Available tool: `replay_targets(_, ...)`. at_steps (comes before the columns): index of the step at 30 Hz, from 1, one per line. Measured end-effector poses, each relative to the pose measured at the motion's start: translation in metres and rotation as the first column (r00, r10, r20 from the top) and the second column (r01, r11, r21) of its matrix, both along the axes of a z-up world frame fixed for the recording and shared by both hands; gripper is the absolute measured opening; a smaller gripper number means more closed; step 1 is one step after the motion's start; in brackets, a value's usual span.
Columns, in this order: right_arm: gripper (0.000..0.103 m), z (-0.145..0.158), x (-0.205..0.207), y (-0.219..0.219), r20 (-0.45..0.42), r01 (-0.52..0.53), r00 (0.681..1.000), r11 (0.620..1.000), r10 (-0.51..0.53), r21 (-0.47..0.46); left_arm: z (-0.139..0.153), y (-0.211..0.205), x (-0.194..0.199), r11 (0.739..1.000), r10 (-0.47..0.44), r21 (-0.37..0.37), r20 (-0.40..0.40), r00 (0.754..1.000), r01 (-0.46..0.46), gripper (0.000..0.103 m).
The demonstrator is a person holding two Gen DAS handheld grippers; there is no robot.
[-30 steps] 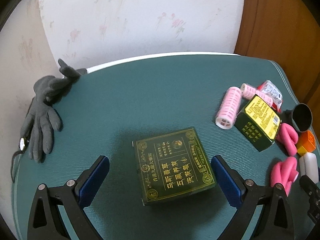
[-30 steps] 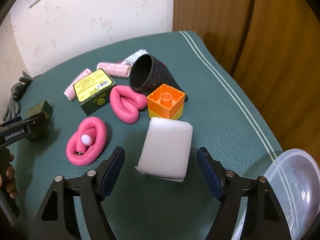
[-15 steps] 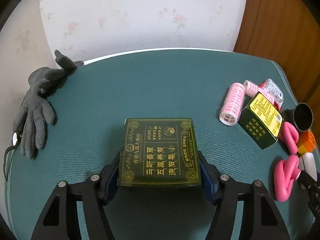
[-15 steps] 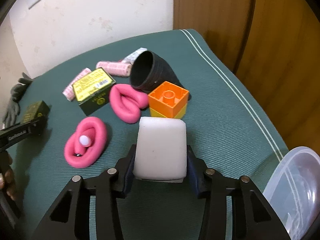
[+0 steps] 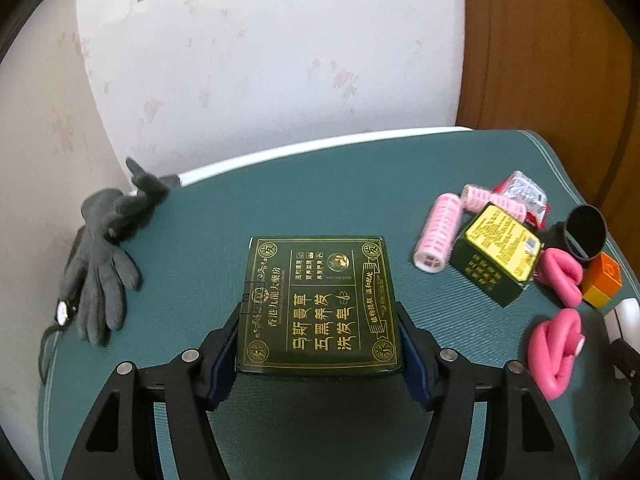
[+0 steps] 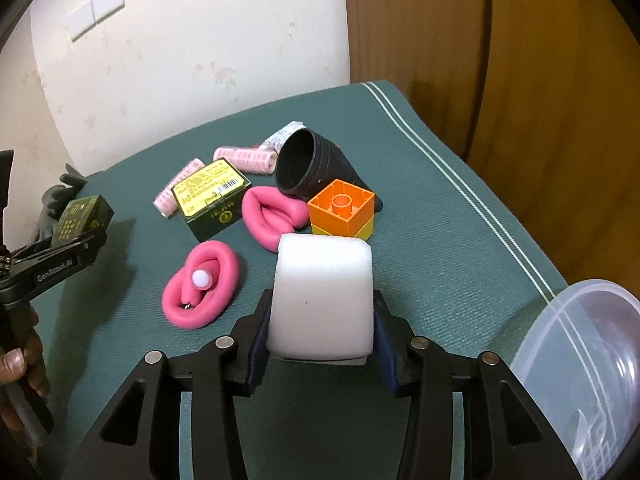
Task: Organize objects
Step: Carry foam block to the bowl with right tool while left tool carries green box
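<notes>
In the left wrist view we see our left tongs point(image 5: 318, 344) closed partway on the flat dark green box point(image 5: 318, 304) with gold lettering, blue pads pressed to its two sides, above the teal tabletop point(image 5: 248, 208). Grey gloves point(image 5: 104, 256) lie at the left edge; off to the right sit two pink hair rollers point(image 5: 436, 236), a second green box with a yellow label point(image 5: 496, 252), pink foam twists point(image 5: 554, 352) and an orange block point(image 5: 602, 278). In the right wrist view our right tongs point(image 6: 320, 336) are clamped nearly shut on the white sponge block point(image 6: 322, 300), squeezing its sides. Just beyond it stand the orange block point(image 6: 342, 208) and a tipped black cup point(image 6: 308, 168); a clear plastic container point(image 6: 576, 376) sits at the lower right.
</notes>
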State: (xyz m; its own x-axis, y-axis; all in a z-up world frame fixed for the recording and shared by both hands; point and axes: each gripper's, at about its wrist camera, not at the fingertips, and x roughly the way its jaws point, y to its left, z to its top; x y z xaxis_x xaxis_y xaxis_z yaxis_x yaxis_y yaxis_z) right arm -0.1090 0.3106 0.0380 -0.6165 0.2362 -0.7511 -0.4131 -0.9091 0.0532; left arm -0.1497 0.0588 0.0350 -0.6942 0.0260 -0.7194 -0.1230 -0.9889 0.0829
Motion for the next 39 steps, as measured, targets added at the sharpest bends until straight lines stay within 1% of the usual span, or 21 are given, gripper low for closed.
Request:
replay_targets(4,0.046,0.009,0.017,0.001,-0.024,0.005,1.000,1.000,-0.004,0.014,0.008,0.006,0.007,1.000,-0.020,-0.012,-0.032,0.999,0.020,0.070)
replay_targets(16,0.046,0.032,0.056,0.004,-0.079,0.047,0.996,0.998,-0.044,0.031,0.027,0.036,0.034,0.992,-0.123,-0.008,-0.083,0.989,0.123,0.070)
replay_targets(25,0.046,0.043,0.080,0.010,-0.095,0.080,0.993,0.996,-0.075,0.041,0.037,0.060,0.059,0.979,-0.205,-0.009,-0.109,0.973,0.206,0.070)
replay_targets(39,0.046,0.053,0.143,0.036,-0.118,0.152,0.982,0.988,-0.148,0.026,0.049,0.098,0.101,0.951,-0.309,-0.019,-0.133,0.942,0.309,0.070)
